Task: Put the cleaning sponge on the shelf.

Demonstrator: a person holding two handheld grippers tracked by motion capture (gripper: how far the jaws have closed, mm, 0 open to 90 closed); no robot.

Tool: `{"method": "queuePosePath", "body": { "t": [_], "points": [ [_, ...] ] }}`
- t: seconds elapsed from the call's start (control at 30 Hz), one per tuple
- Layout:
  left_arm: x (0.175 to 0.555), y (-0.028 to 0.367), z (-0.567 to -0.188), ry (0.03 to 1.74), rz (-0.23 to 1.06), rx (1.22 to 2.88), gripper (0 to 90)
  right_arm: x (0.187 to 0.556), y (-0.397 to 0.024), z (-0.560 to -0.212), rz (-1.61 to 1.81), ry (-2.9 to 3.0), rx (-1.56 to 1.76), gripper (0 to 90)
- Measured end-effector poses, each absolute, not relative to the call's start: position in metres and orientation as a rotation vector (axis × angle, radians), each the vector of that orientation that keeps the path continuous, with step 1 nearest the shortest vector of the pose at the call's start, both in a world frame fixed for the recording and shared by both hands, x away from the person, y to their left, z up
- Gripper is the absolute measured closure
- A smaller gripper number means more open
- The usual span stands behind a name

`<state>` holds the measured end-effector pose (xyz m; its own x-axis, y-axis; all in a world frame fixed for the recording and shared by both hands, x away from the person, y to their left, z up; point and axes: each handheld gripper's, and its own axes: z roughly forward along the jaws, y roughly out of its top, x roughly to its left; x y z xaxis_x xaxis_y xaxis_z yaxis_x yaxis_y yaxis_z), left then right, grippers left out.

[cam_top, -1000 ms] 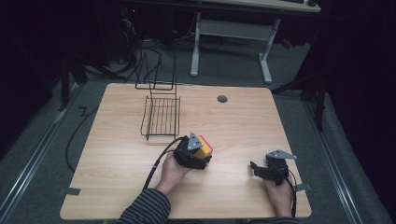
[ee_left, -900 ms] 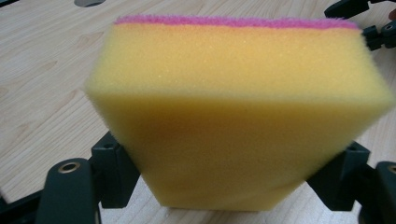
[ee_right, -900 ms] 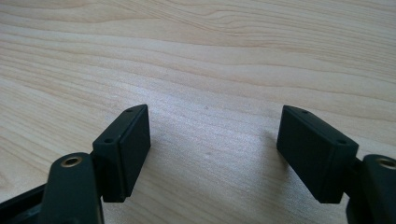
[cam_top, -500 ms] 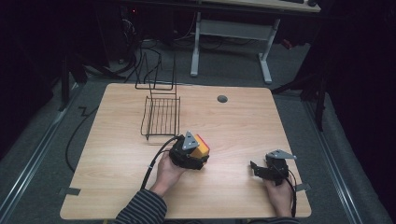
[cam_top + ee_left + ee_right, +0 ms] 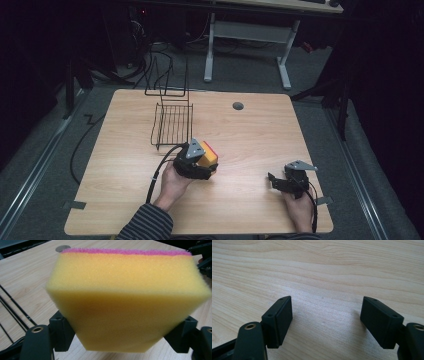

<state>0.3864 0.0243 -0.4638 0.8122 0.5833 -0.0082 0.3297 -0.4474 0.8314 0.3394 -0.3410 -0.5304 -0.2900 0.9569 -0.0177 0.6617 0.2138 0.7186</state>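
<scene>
Wooden table (image 5: 125, 200) below; my left gripper (image 5: 202, 167) clamps the yellow sponge (image 5: 127, 302), wire rack (image 5: 172, 122) just ahead, right gripper (image 5: 325, 322) open

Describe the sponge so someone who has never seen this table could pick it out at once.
On the wooden table, look just in front of the black wire rack, near the person's side. There the left gripper has its jaws shut on the sponge. It is a soft yellow block with a thin pink layer, the one bright thing among black hardware.
</scene>
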Motion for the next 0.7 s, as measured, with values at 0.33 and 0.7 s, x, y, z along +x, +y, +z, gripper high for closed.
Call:
{"method": "queuePosePath", "body": {
  "t": [0.33, 0.7],
  "points": [
    [0.387, 0.038, -0.459, 0.698, 0.364, 2.064, 24.0, 0.339, -0.341, -0.53, 0.845, 2.03, 1.495, 26.2],
    [0.39, 0.054, -0.449, 0.724, 0.389, 2.059, 24.0, 0.339, -0.341, -0.53, 0.845, 2.031, 1.493, 26.2]
  ]
}}
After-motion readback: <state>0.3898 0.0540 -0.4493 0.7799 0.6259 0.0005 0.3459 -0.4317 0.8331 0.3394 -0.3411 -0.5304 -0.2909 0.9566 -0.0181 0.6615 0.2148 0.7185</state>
